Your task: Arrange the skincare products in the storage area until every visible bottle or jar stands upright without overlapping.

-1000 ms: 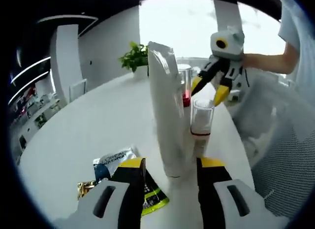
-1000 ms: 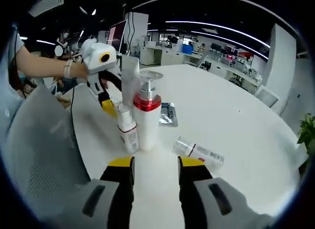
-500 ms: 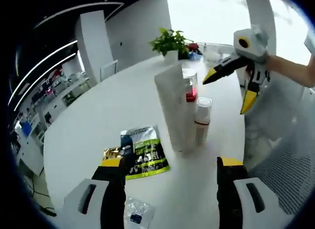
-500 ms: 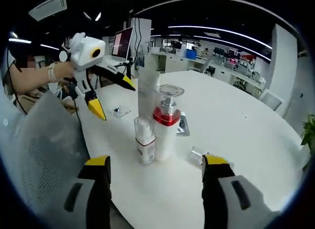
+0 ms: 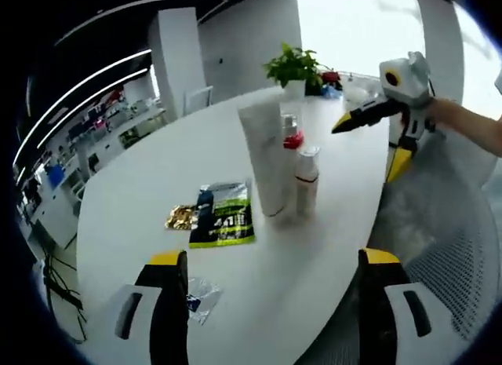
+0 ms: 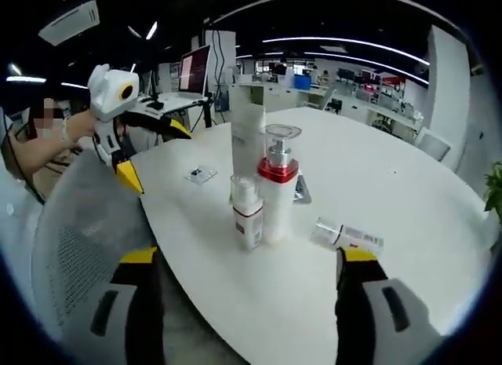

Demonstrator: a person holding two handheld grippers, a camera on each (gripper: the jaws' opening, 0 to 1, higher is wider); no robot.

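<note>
Three containers upright on a smooth white round table (image 5: 141, 216).
Matte tube (image 5: 263, 157), red-collared pump bottle (image 6: 276, 188) and small bottle (image 6: 248, 213) cluster together (a carton (image 6: 349, 236) lies flat nearby); both grippers (image 5: 271, 318) (image 6: 247, 310) gape, empty.

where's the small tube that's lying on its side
In the right gripper view it lies flat on the white table, the small tube right of the upright red-collared pump bottle.

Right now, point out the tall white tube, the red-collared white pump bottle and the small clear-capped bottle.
tall white tube (image 5: 263, 157): left gripper view, mid-body.
red-collared white pump bottle (image 6: 276, 204): right gripper view, white body below the collar.
small clear-capped bottle (image 6: 249, 221): right gripper view, lower body.
</note>
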